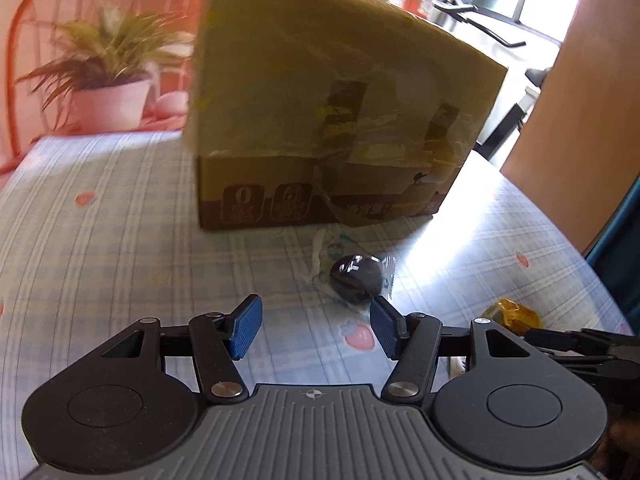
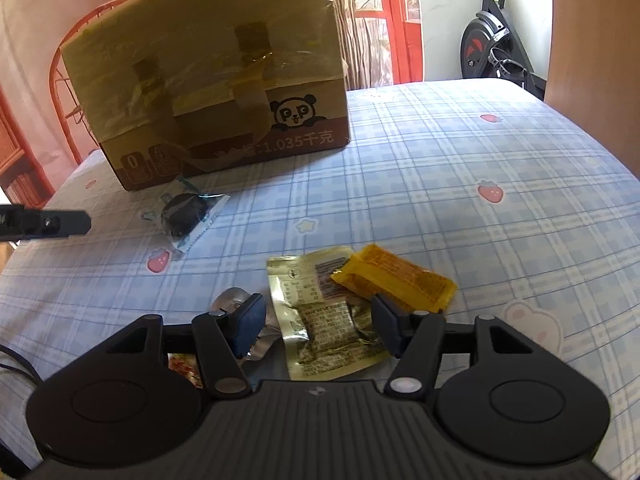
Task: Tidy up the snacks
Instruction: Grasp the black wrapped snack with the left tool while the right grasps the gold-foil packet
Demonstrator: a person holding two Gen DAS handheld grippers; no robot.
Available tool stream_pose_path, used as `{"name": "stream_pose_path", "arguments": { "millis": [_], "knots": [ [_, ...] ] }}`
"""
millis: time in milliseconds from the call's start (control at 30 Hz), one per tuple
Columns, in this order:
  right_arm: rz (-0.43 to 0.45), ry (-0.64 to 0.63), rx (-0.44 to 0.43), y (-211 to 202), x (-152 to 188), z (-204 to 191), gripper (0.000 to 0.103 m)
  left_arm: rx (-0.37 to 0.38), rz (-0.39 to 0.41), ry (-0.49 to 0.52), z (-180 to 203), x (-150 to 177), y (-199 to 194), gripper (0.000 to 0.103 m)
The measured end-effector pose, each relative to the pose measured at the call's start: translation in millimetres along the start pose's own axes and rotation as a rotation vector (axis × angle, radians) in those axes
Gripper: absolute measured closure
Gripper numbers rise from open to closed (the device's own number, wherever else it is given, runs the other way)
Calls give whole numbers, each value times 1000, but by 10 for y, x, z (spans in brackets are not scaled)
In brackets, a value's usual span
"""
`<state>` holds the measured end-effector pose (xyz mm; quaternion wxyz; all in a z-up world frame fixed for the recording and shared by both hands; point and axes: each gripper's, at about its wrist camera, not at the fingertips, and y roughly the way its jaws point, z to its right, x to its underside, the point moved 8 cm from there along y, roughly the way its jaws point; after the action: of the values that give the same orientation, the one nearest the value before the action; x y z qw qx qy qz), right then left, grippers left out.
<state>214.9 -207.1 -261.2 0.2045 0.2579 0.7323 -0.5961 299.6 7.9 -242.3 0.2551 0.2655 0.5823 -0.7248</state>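
A taped cardboard box (image 1: 328, 120) (image 2: 212, 92) with a panda print stands on the checked tablecloth (image 1: 100, 240). Just in front of it lies a dark round snack (image 1: 354, 280) (image 2: 182, 214) in a clear wrapper. My left gripper (image 1: 316, 324) is open and empty, a little short of that snack. My right gripper (image 2: 318, 328) is open above a cream-gold packet (image 2: 324, 312), which lies flat between its fingers. A yellow packet (image 2: 394, 278) (image 1: 512, 316) overlaps that packet's far corner. A silver wrapper (image 2: 236, 300) and a red one (image 2: 184, 364) lie partly hidden under the right gripper's left finger.
A potted plant (image 1: 108, 92) stands beyond the table's far left edge. A wooden panel (image 1: 568, 120) rises at the right. An exercise bike (image 2: 492, 48) stands past the far end. The tablecloth (image 2: 480, 160) to the right of the box is bare. The left gripper's tip (image 2: 44, 222) shows at the left edge.
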Motion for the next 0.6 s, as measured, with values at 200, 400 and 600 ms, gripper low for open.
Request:
{"name": "stream_pose_path", "arguments": {
  "millis": [200, 400, 600],
  "knots": [
    [1, 30, -9, 11, 40, 59, 40, 43, -16, 71, 129, -179, 454, 39],
    [8, 9, -16, 16, 37, 55, 39, 27, -55, 53, 137, -282, 852, 38],
    [16, -11, -14, 49, 22, 43, 39, 52, -65, 45, 230, -270, 980, 34]
  ]
}}
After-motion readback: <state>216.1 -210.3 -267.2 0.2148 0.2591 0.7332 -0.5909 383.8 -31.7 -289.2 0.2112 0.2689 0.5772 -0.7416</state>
